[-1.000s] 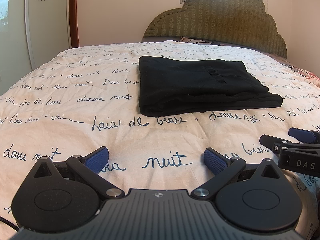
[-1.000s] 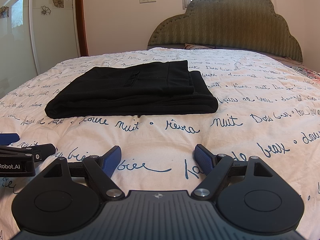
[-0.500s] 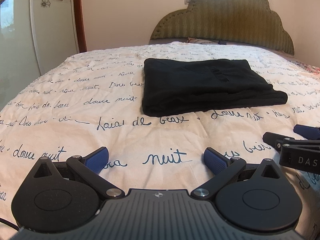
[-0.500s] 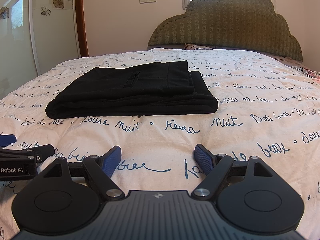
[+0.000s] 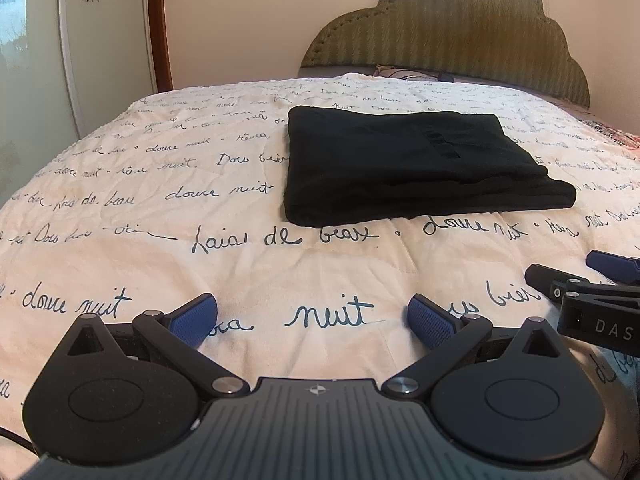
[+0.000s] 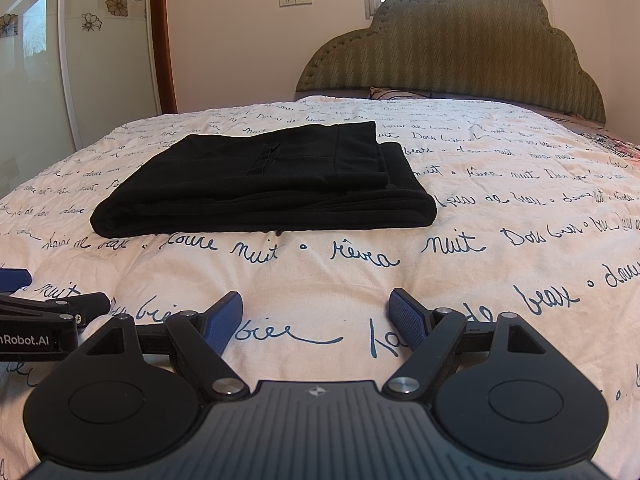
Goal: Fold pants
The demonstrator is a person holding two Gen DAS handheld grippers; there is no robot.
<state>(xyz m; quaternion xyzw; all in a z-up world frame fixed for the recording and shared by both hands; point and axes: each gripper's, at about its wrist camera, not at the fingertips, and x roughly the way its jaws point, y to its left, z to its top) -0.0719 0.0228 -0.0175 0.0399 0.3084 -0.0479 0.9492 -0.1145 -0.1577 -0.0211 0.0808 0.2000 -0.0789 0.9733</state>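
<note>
From the left wrist, the left gripper [image 5: 312, 318] rests low with its jaws wide and empty, since the black pants [image 5: 416, 168] lie folded farther up the bed [image 5: 120, 208], well apart.

From the right wrist, the right gripper [image 6: 316, 316] is equally spread and empty; the folded pants [image 6: 264, 184] sit far-left, apparently finished.

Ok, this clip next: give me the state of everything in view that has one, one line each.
black pants: folded into a flat rectangular stack, lying on the bedspread, untouched.
left gripper: open, empty, low over the bedspread, short of the pants.
right gripper: open, empty, low over the bedspread, short of the pants.
bedspread: spread over the bed, lightly wrinkled.
</note>
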